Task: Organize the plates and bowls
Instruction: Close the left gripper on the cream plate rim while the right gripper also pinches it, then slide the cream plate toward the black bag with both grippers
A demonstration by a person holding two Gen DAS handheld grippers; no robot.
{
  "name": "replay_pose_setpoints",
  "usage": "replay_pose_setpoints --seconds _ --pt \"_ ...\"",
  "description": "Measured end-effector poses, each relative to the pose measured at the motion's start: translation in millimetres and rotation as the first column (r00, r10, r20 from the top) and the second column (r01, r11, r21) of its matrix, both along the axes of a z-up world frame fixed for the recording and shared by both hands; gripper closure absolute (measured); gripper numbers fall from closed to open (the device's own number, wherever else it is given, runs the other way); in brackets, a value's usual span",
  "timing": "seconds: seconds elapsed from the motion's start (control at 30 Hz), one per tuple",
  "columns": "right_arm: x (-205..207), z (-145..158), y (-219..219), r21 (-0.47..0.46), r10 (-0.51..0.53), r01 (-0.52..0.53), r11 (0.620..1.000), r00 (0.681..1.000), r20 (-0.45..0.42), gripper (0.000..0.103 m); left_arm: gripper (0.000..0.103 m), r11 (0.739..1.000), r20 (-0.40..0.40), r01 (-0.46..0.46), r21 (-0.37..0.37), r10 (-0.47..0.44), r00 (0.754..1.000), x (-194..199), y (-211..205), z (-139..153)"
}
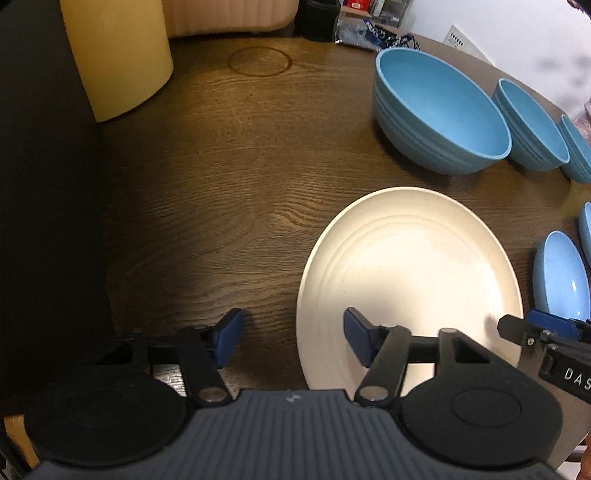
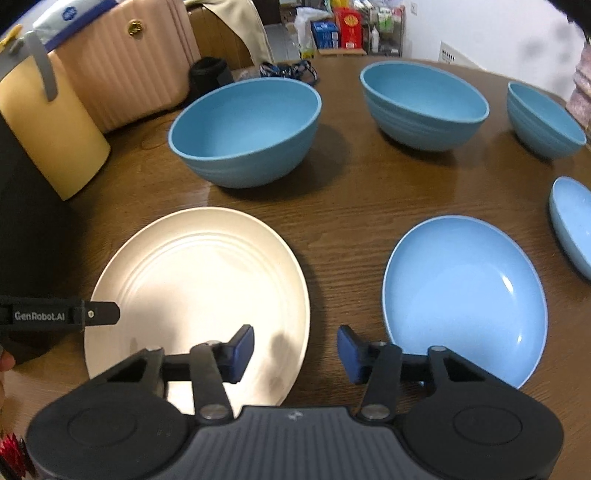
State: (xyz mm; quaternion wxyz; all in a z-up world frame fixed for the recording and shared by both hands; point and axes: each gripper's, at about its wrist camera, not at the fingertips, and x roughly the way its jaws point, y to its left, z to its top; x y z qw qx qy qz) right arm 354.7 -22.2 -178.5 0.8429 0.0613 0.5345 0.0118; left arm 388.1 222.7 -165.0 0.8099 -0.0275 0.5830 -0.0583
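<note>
A cream plate [image 1: 413, 266] lies flat on the wooden table [image 1: 229, 177]. My left gripper [image 1: 293, 338] straddles the plate's left rim, one pad over the plate and the other over bare wood. Its pads do not press on the rim, so it is open. My right gripper [image 2: 295, 350] straddles the right rim of the same cream plate [image 2: 195, 288] and is likewise open with the pads clear. Three blue bowls [image 2: 243, 133] [image 2: 424, 107] [image 2: 543, 118] stand in a row behind. A blue plate [image 2: 465, 299] lies to the right, with a second blue plate [image 2: 572, 221] beyond it.
A tall yellow cylinder [image 2: 51, 136] stands at the left rear, with a pink ribbed case [image 2: 125, 62] behind it. A black object [image 1: 44, 184] fills the left side. Bags and boxes [image 2: 332, 29] crowd the space beyond the table's far edge.
</note>
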Motion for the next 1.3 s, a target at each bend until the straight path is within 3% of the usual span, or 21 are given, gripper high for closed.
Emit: replay_pose_setpoints --seconds 0.5,0.7,1.3 --pt "-2.8 -19.7 -10.8 0.090 -0.089 0.091 0.992 0.996 -0.016 0.090 0.077 0.999 0.009 0.038 -0.035 -0.038 0.999 6.3 -4.6 -6.6" --pt "-5.4 -22.6 -16.2 0.136 -0.098 0.097 0.986 0.995 -0.003 0.092 0.078 0.999 0.033 0.050 -0.018 -0.050 0.998 4.3 -11.1 -6.7" --pt "-38.3 -11.9 -14.2 0.109 -0.024 0.016 0.994 0.998 0.065 0.092 0.079 0.996 0.073 0.086 -0.008 -0.085 0.994 -44.9 -11.7 5.0"
